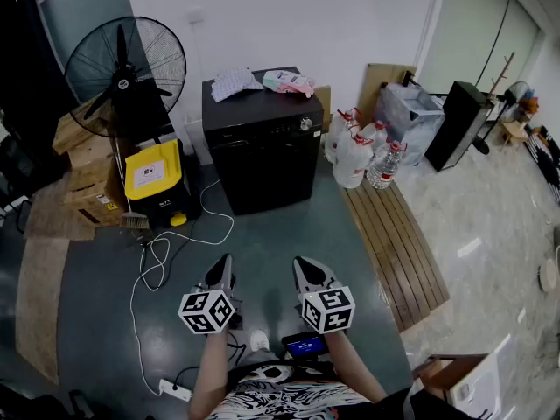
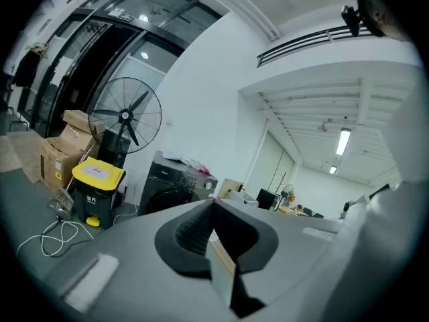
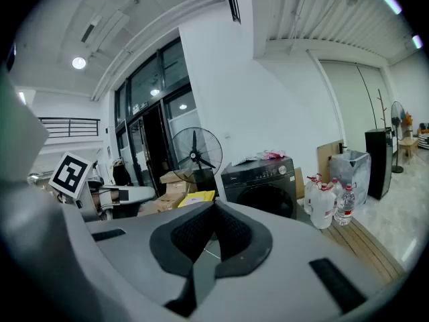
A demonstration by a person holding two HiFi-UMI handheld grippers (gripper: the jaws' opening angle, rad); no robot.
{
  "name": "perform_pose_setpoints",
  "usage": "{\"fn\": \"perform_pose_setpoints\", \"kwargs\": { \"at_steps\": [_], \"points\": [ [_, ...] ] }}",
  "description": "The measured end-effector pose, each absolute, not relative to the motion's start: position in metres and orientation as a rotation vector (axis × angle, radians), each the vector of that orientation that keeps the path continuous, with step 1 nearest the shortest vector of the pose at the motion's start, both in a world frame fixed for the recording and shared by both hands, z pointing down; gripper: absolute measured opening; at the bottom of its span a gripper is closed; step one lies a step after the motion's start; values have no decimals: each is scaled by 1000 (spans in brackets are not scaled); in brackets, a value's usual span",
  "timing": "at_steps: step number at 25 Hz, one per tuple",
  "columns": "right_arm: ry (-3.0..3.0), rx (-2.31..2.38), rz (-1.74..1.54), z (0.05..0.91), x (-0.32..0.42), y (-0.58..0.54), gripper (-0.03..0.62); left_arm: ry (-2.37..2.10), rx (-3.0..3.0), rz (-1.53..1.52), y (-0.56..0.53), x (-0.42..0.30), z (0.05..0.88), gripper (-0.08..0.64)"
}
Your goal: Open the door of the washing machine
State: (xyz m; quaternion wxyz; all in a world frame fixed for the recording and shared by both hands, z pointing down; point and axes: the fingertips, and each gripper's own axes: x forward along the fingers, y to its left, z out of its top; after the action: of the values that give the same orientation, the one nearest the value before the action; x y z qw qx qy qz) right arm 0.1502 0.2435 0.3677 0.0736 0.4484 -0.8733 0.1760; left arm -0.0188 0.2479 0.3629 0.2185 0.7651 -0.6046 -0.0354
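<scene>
A black front-loading washing machine (image 1: pixel 262 143) stands against the white back wall with its round door (image 1: pixel 261 166) closed; it also shows in the left gripper view (image 2: pixel 175 186) and the right gripper view (image 3: pixel 261 186). Folded cloths (image 1: pixel 262 81) lie on its top. My left gripper (image 1: pixel 223 274) and right gripper (image 1: pixel 306 272) hover side by side over the dark floor, well short of the machine and pointing toward it. Both are shut with nothing between the jaws.
A large standing fan (image 1: pixel 125 66), cardboard boxes (image 1: pixel 92 169) and a yellow-lidded bin (image 1: pixel 157 182) stand left of the machine. Water jugs (image 1: pixel 363 151) and a wooden pallet (image 1: pixel 394 243) lie to its right. White cables (image 1: pixel 162 261) and a power strip (image 1: pixel 175 390) trail across the floor.
</scene>
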Motion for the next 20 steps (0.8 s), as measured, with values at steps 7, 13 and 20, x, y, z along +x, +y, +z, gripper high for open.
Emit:
{"fn": "perform_pose_setpoints", "kwargs": {
  "at_steps": [7,13,20],
  "points": [
    [-2624,1293,513,371,139,254,2,-1558,2088,-162,257,-15,364,2],
    [-2634,1298,582,375,140,248,4,-1643,2154,-42,249,-16,366,73],
    [-2607,1338,612,382,139,208,172,-1669,2169,22,212,-27,378,184]
  ]
}}
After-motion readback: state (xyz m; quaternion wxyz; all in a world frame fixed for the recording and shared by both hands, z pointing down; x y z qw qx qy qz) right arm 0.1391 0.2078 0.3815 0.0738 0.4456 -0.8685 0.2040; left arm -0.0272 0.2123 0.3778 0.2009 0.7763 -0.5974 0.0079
